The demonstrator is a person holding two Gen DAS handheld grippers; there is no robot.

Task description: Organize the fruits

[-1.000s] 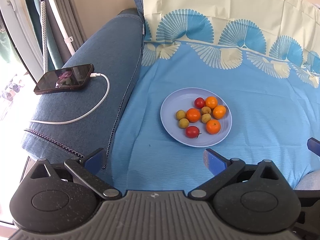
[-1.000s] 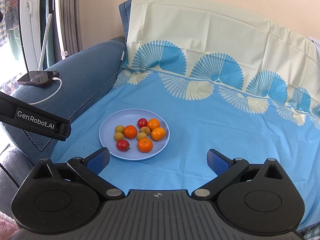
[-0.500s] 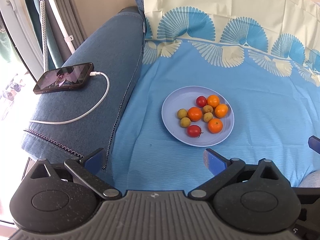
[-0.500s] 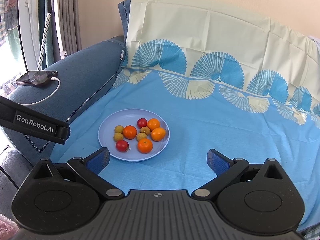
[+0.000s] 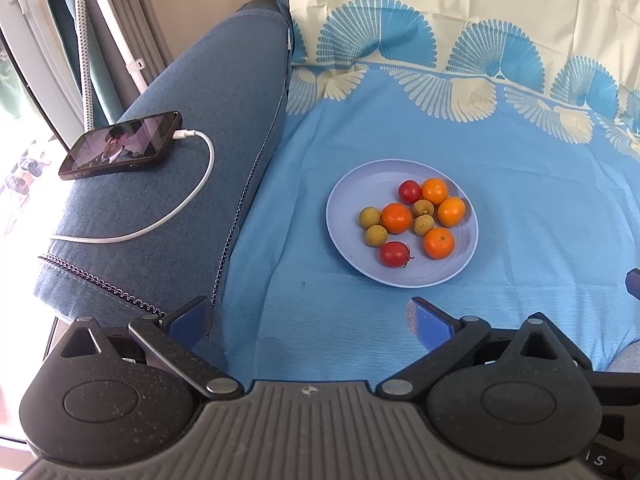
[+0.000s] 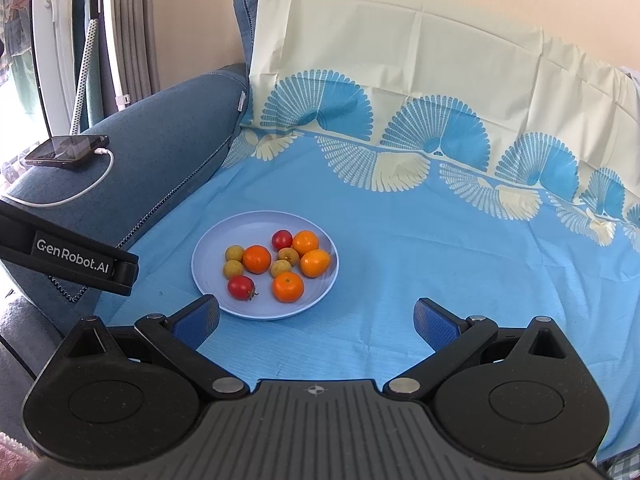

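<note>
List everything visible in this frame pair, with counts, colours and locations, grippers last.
plate: 1, pale blue, on the blue cloth
oranges: 4, orange, on the plate
tomatoes: 2, red, one at the plate's near side, one at its far side
small round fruits: 4, yellow-brown, among the oranges
cloth: 1, blue and cream with fan pattern, over the sofa seat and back
sofa armrest: 1, blue denim-like
phone: 1, black, on the armrest
charging cable: 1, white, plugged into the phone
left gripper: open, empty
right gripper: open, empty
</note>
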